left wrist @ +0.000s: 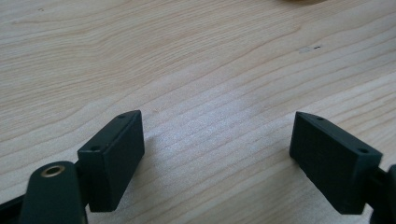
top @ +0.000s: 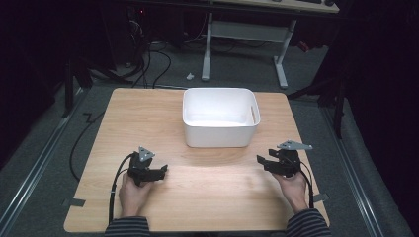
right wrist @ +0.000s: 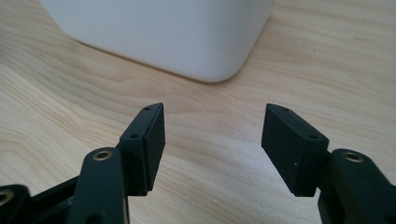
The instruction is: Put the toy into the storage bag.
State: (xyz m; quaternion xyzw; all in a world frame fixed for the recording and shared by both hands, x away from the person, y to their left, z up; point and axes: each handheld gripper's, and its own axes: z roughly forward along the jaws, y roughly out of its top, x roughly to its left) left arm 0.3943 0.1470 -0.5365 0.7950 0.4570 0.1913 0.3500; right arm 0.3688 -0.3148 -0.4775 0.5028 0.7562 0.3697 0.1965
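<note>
Here's the wooden surface [top: 148, 123], pale and broad, and standing on it toward the far middle is a white tub [top: 220, 117], upright, its open top facing up, nothing to be made out inside it. Down at the near edge, the left claw [top: 162, 171] sits low over the wood, held in a hand [top: 132, 193], jaws spread wide with nothing between them but bare grain in the left gripper view. Over on the other side, the right claw [top: 261, 161] is just as wide, gripping nothing, and points in toward the tub; in the right gripper view the tub's rounded corner [right wrist: 219, 70] stands near, just beyond the jaw tips, not touching them.
</note>
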